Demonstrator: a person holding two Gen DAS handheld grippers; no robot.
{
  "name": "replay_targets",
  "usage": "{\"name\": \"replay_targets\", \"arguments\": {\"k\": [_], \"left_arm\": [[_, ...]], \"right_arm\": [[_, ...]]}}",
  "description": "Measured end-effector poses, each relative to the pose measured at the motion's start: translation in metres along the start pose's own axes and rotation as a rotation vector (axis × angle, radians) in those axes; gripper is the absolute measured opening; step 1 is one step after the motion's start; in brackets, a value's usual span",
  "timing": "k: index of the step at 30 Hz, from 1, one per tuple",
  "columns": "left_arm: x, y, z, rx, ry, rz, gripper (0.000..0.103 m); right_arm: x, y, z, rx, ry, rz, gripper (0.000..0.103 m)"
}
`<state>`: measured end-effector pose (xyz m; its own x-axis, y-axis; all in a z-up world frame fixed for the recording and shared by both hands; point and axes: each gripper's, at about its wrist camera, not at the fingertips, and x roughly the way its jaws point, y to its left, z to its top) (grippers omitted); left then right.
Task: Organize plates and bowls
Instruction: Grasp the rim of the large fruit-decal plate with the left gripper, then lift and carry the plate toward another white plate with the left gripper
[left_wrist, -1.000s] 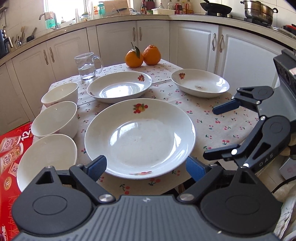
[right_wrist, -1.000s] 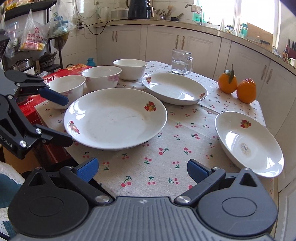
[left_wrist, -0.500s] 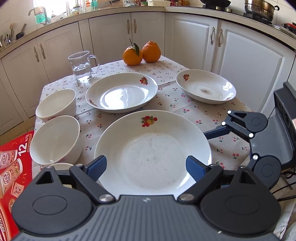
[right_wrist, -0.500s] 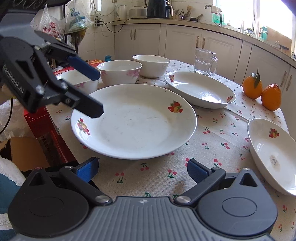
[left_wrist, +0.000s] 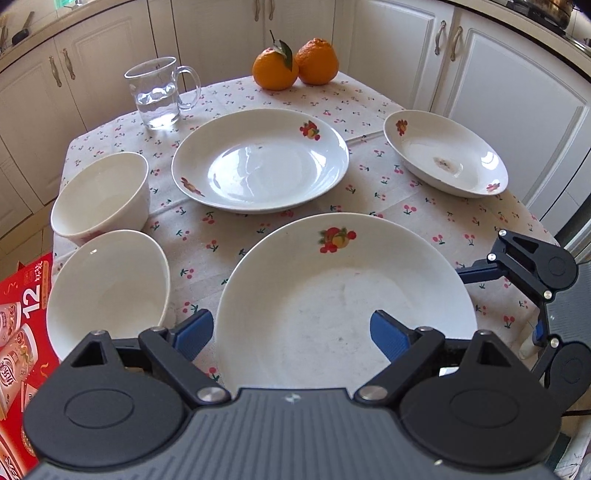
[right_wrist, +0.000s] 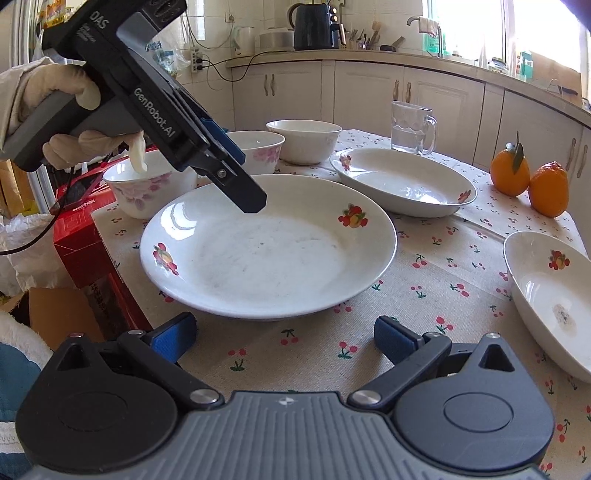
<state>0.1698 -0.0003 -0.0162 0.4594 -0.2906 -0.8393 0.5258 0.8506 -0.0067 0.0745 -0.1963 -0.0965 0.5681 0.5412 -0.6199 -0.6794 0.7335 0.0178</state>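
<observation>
On the cherry-print tablecloth (left_wrist: 424, 206), nearest you, sits the large plate (left_wrist: 343, 306), its near rim between your left gripper (left_wrist: 291, 334)'s jaws, which are closing but not yet gripping. Your right gripper (right_wrist: 284, 339) hovers open and empty short of that plate. Step in hand: taking this plate; next, likely clamp the rim firmly and stack it with the other plates (left_wrist: 260, 160).

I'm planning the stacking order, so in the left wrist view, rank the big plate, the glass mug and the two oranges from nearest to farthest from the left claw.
1. Big plate, right under the left claw, whose jaws are closing.
2. Glass mug, far left.
3. Oranges, at the table's far edge.
</observation>
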Motion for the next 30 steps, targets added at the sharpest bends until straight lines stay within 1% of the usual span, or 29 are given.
{"name": "replay_targets", "arguments": {"k": [5, 9, 15, 20, 26, 30], "left_arm": [[0.012, 0.006, 0.008, 0.015, 0.057, -0.005, 0.091], [0.021, 0.01, 0.013, 0.025, 0.102, -0.009, 0.089], [0.032, 0.011, 0.016, 0.044, 0.156, -0.036, 0.086], [0.035, 0.008, 0.02, 0.065, 0.181, -0.067, 0.083], [0.037, 0.008, 0.023, 0.07, 0.198, -0.069, 0.082], [0.037, 0.009, 0.024, 0.06, 0.206, -0.073, 0.081]], "right_arm": [[0.001, 0.0, 0.0, -0.004, -0.01, 0.005, 0.103], [0.003, 0.001, 0.002, -0.013, -0.006, 0.017, 0.103], [0.005, 0.006, 0.004, -0.019, -0.004, 0.028, 0.103], [0.005, 0.008, 0.005, -0.025, -0.002, 0.034, 0.103], [0.003, 0.011, 0.007, -0.032, -0.006, 0.044, 0.101], [0.001, 0.008, 0.009, -0.015, -0.009, 0.049, 0.1]]}}
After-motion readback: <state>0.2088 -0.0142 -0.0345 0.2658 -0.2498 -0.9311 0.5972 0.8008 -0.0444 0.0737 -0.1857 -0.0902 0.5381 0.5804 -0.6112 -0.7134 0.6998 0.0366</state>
